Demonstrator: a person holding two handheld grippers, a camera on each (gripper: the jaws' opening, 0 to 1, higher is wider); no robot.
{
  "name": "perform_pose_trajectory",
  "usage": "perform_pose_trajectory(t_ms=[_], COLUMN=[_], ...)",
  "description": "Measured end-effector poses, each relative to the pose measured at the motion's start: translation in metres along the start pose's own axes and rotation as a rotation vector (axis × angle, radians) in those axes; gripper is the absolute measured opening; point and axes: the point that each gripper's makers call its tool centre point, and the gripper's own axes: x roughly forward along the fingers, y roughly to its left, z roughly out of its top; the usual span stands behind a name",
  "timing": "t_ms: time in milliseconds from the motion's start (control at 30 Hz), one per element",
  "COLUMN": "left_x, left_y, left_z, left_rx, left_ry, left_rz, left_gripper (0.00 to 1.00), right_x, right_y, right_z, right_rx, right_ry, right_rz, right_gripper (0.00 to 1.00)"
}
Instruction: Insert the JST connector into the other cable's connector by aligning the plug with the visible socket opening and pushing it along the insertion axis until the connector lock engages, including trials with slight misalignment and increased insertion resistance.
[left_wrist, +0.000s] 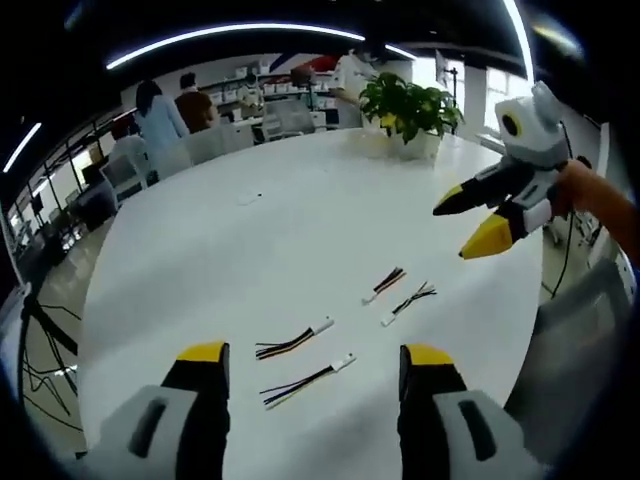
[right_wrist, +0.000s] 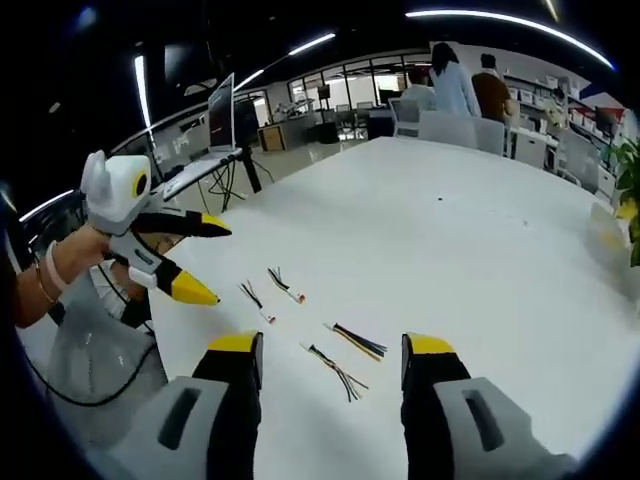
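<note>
Both claws are held above a white table (left_wrist: 300, 230) and both are released, with nothing between the jaws. In the left gripper view, the left gripper (left_wrist: 315, 355) is spread wide, and four short JST cable pieces lie ahead of it. The nearest cable (left_wrist: 305, 380) lies between the two jaw tips, just beyond them, with its white connector (left_wrist: 344, 362) turned toward the right jaw. A second cable (left_wrist: 292, 340) lies just behind it, a little further from the claw. Two more cables (left_wrist: 398, 292) lie further ahead and toward the right jaw side, close to each other. The right gripper (left_wrist: 480, 222) is seen there in the air, above and beyond this far pair, also spread.

In the right gripper view, the right gripper (right_wrist: 333, 352) is open over the same group; two cables (right_wrist: 345, 358) lie between its jaw tips, and two others (right_wrist: 270, 290) lie ahead toward the left jaw side. The left gripper (right_wrist: 205, 260) hovers beyond them.

No cable is picked up yet, so the step in hand is judged to be the first grasp. Each cable should be taken close behind its white housing, not on the loose wires, so that the plug does not swing. The mating faces should then be turned toward each other before any push is given. Which piece is plug and which is socket cannot be told at this size.
</note>
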Motion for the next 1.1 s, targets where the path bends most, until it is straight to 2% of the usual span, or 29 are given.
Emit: perform_pose_trajectory(t_ms=[167, 233, 300, 400, 467, 567, 600, 800, 900, 967, 1100], left_x=[0.003, 0.005, 0.007, 0.012, 0.014, 0.018, 0.02, 0.027, 0.031, 0.034, 0.039], left_y=[0.0, -0.005, -0.004, -0.004, -0.006, -0.017, -0.02, -0.015, -0.011, -0.007, -0.004], left_z=[0.001, 0.002, -0.002, -0.004, -0.003, -0.001, 0.0, 0.004, 0.004, -0.002, -0.004], left_rx=[-0.025, 0.048, 0.108, 0.148, 0.143, 0.009, 0.003, 0.035, 0.06, 0.109, 0.107], left_ry=[-0.017, -0.024, -0.004, 0.011, 0.004, 0.002, -0.004, -0.014, -0.016, 0.015, 0.013], left_rz=[-0.02, -0.063, -0.048, -0.048, -0.061, -0.133, -0.151, -0.147, -0.143, -0.128, -0.145], left_gripper=[0.61, 0.6, 0.59, 0.54, 0.5, 0.44, 0.43, 0.4, 0.38, 0.37, 0.36], right_x=[0.007, 0.009, 0.011, 0.015, 0.018, 0.023, 0.024, 0.027, 0.029, 0.031, 0.034], right_y=[0.001, 0.002, 0.002, 0.001, 0.0, -0.006, -0.007, -0.012, -0.015, -0.015, -0.015], right_z=[-0.001, -0.001, 0.0, 0.002, 0.002, -0.001, -0.002, -0.003, -0.006, -0.007, -0.008], right_rx=[-0.008, -0.015, -0.02, -0.007, 0.001, 0.014, 0.017, 0.012, -0.039, -0.063, -0.131], right_ry=[0.005, 0.005, 0.005, 0.0, 0.003, 0.006, 0.007, -0.002, 0.011, 0.019, 0.021], right_rz=[0.008, 0.012, 0.015, 0.021, 0.025, 0.02, 0.021, 0.024, 0.026, 0.025, 0.05], right_gripper=[0.5, 0.49, 0.47, 0.45, 0.44, 0.42, 0.41, 0.39, 0.39, 0.41, 0.38])
